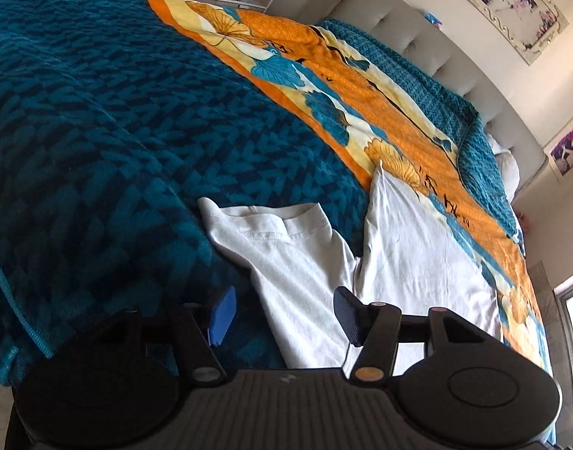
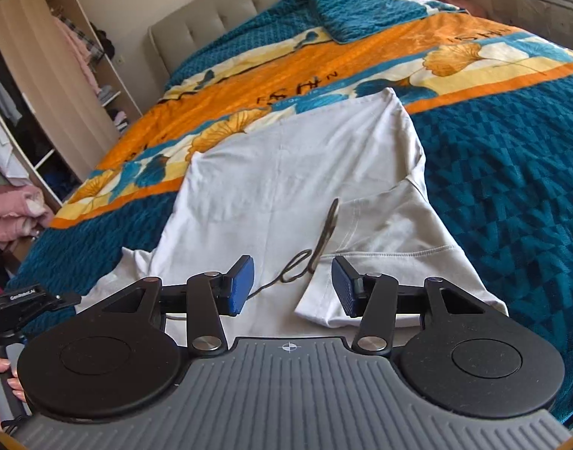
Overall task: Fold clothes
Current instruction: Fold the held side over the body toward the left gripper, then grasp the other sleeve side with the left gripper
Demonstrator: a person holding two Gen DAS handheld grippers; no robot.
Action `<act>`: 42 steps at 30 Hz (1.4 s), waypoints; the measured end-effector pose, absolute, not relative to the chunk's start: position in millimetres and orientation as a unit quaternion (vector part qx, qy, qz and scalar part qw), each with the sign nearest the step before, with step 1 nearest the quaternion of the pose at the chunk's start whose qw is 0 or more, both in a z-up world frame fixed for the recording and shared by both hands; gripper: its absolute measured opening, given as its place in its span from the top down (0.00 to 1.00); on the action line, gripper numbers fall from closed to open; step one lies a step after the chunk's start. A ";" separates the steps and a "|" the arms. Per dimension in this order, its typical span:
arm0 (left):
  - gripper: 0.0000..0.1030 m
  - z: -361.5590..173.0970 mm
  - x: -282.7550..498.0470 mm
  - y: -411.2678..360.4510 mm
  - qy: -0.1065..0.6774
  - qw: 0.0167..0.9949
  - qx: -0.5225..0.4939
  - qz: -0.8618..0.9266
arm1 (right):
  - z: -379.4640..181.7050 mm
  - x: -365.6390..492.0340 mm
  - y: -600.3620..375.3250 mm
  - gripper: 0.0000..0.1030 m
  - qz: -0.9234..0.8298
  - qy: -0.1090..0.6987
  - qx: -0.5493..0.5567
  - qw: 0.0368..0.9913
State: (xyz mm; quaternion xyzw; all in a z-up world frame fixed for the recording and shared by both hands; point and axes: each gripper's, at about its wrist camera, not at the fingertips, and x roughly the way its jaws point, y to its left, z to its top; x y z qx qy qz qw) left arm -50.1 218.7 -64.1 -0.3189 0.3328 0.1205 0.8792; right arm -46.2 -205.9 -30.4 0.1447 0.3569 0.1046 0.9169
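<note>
White shirt (image 2: 286, 172) flat on blanket (image 2: 511, 187), long axis from lower centre to upper right, sleeve folded in. Left gripper (image 1: 284, 317), right gripper (image 2: 293, 287): jaws apart, empty.

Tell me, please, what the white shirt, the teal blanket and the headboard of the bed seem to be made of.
White shirt: probably thin cotton jersey, matte; it drapes in soft folds and shows stitched hems.
Teal blanket: likely plush fleece; the raised zigzag pile catches light with a slight sheen.
Headboard: padded and covered in beige fabric, perhaps a fine weave; it is tufted into panels with buttons.
</note>
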 end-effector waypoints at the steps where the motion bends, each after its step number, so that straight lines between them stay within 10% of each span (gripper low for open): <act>1: 0.46 -65.1 -51.2 212.1 0.337 0.884 -0.307 0.108 | -31.5 -48.6 -205.2 0.49 0.099 0.357 0.136 0.919; 16: 0.45 -68.9 -67.3 113.3 0.488 0.843 -0.175 -0.143 | 50.0 -126.6 -303.7 0.52 -0.096 0.385 0.051 0.917; 24: 0.39 -30.0 -80.6 168.4 0.432 0.878 -0.198 -0.060 | 85.1 -127.3 -291.9 0.42 0.033 0.327 0.148 0.933; 42: 0.46 -87.0 -14.2 288.9 0.353 0.796 -0.486 0.082 | -5.3 -47.4 -175.5 0.42 0.174 0.403 0.211 0.874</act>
